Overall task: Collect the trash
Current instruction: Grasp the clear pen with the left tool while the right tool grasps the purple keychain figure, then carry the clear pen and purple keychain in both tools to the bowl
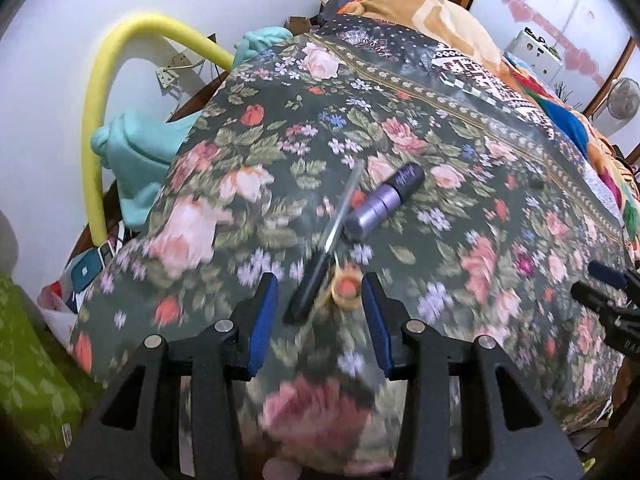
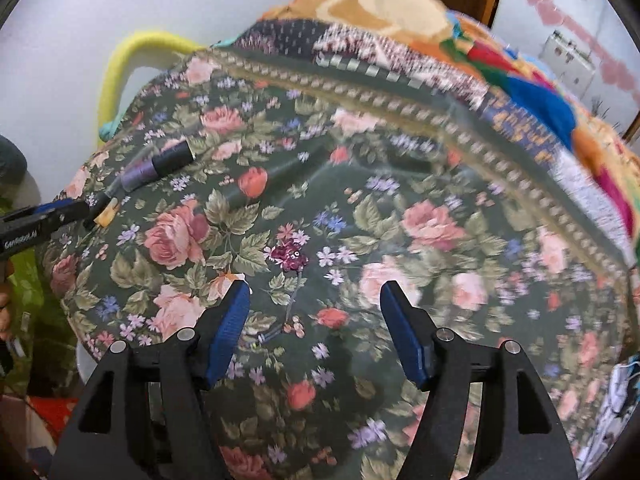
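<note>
Floral bedspread point(image 1: 420, 216) — dark green woven cloth, pink and red roses, pale leaves, a gold patterned border band; drapes over the whole bed, lies smooth, motion-blurred near the lens. Beyond the border band, heaped blankets point(image 1: 404, 8): tan fleece, a dark dotted panel, bright patchwork colours.

Yellow foam tube point(image 1: 94, 120) — matte, round in section, bent in a tall arch against the white wall off the bed's left side. Teal knit cloth point(image 1: 136, 148) bunched just beside it.

Left gripper point(image 1: 320, 304) — black plastic frame, ribbed blue pads, fingers moderately spread with nothing between the pads; hangs low over the spread. Right gripper point(image 2: 314, 328) — same build, fingers wide apart, holding nothing, above bare floral cloth.

Trash pieces, all resting on the bedspread just ahead of the left gripper:
- Purple bottle point(image 1: 384, 204) — stubby cylinder, metallic lilac body, darker cap, lying on its side.
- Pen point(image 1: 326, 244) — slim stick, dark lower barrel, pale translucent upper part, lying diagonally, its upper part just beside the bottle, dark end between the left pads' tips.
- Yellow tape roll point(image 1: 347, 288) — small ring, flat on the cloth, near the left gripper's right pad, close to the pen.

Small magenta crumpled scrap point(image 2: 290, 258) lies ahead of the right gripper, apart from the rest.
</note>
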